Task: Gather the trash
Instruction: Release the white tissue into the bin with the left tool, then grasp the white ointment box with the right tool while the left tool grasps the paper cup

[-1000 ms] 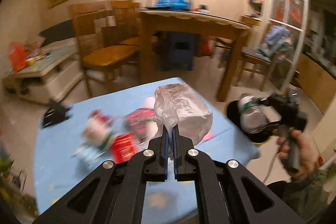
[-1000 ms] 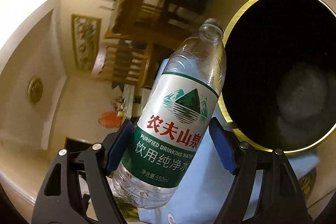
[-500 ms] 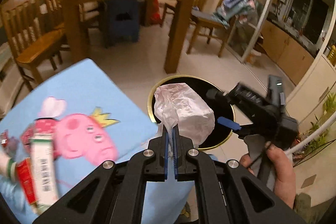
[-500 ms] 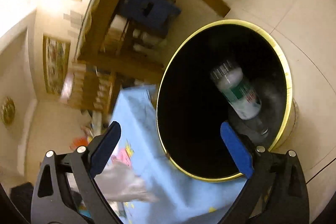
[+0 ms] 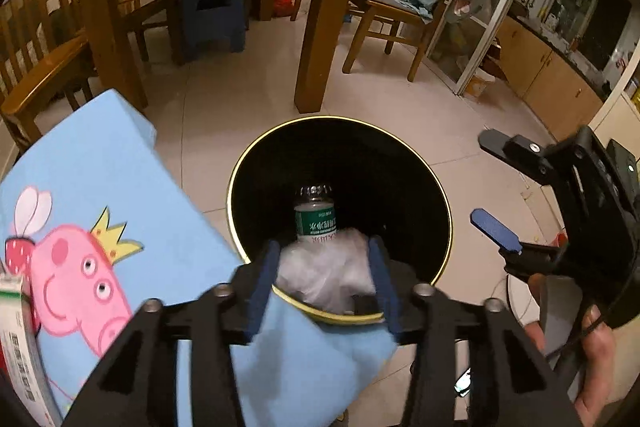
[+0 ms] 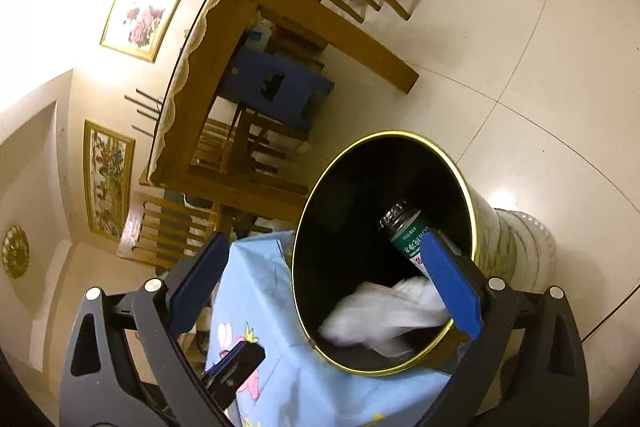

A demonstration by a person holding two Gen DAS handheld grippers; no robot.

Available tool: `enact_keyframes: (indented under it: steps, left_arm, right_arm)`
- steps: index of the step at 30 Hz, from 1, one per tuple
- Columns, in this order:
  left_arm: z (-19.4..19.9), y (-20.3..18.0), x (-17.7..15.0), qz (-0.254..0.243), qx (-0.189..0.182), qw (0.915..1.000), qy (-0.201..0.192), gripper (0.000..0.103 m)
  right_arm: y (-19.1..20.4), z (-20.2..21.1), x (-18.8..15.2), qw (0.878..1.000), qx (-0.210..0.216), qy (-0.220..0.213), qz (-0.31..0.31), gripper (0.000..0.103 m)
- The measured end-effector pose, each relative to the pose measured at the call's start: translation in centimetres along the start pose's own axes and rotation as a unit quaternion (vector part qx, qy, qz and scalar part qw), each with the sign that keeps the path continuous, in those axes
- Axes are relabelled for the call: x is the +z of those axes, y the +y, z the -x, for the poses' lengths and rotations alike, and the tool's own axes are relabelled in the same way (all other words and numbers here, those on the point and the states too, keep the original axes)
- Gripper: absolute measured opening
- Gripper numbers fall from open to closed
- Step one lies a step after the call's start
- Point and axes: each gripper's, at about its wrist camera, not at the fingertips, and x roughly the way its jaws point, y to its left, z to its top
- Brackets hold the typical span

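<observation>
Okay, both sets of fingers spread wide, gripping nothing — left gripper [image 5: 323, 283], right gripper [image 6: 324, 291]. Crumpled white bag [image 6: 384, 319] and water bottle [image 5: 315, 221] down inside black bin [image 5: 400, 163] — right beside blue-clothed counter [image 5: 100, 179].

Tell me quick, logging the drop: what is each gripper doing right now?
Left gripper: open, holding nothing; crumpled paper blurred inside the bin.
Right gripper: open, empty; bottle lies in the bin.

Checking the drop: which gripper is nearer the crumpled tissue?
Left. The left gripper is open right above the crumpled tissue in the bin; the right gripper is off beside the bin.
</observation>
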Motion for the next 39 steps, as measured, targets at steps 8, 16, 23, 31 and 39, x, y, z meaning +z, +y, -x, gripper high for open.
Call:
enact_keyframes:
  steps: [8, 16, 23, 31, 39]
  left_arm:
    - [7.2, 3.3, -6.6, 0.026, 0.039, 0.9982, -0.039, 0.094]
    - [17.9, 10.9, -15.7, 0.078, 0.159, 0.9784, -0.106, 0.096]
    - [23.6, 19.6, -22.9, 0.161, 0.244, 0.9489, -0.119, 0.096]
    - [25.7, 23.8, -26.6, 0.162, 0.312, 0.9287, -0.118, 0.096]
    - [26.2, 24.1, -27.3, 0.163, 0.272, 0.9397, -0.129, 0.096]
  right_arm:
    - [6.7, -2.2, -3.0, 0.986, -0.027, 0.053, 0.157, 0.095]
    - [16.0, -7.1, -16.2, 0.880, -0.034, 0.166, 0.445, 0.076]
    - [20.8, -9.7, -27.3, 0.820, 0.017, 0.297, 0.489, 0.072]
    - [26.2, -13.4, -33.4, 0.815, -0.013, 0.354, 0.458, 0.072]
    - [25.6, -14.7, -35.5, 0.814, -0.051, 0.350, 0.461, 0.054]
